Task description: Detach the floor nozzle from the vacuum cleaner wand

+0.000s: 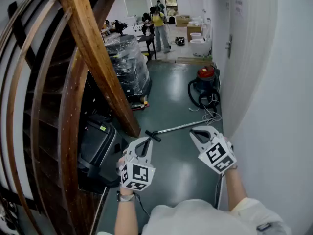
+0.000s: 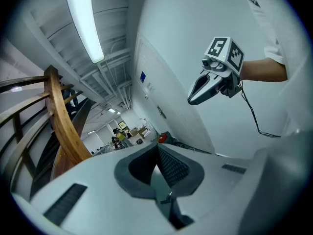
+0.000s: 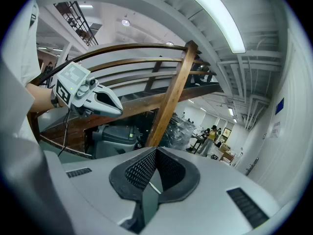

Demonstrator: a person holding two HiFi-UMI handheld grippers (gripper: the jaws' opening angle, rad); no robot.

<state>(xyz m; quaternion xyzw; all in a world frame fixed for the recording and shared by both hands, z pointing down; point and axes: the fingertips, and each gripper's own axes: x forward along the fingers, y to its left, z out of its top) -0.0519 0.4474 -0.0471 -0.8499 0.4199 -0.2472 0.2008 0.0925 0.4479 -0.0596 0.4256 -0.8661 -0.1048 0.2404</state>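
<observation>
A thin metal vacuum wand point(image 1: 180, 127) lies on the grey-green floor, with a small black end piece point(image 1: 152, 135) at its near left end. Further back stands the red vacuum cleaner point(image 1: 206, 74) with its coiled black hose point(image 1: 201, 98). Both grippers are held up in the air above the floor, level with each other and apart. My left gripper point(image 1: 148, 139) point(image 2: 157, 147) is shut with nothing in it. My right gripper point(image 1: 194, 131) point(image 3: 155, 152) is also shut and holds nothing. Each shows in the other's view: the right gripper point(image 2: 191, 101), the left gripper point(image 3: 119, 111).
A wooden staircase beam point(image 1: 98, 58) slants down at the left, with a black machine point(image 1: 98, 143) under it and a plastic-wrapped stack point(image 1: 128, 62) behind. A white wall point(image 1: 274, 106) runs along the right. A thin cable point(image 1: 211, 115) lies by the wall. People point(image 1: 159, 21) stand far back.
</observation>
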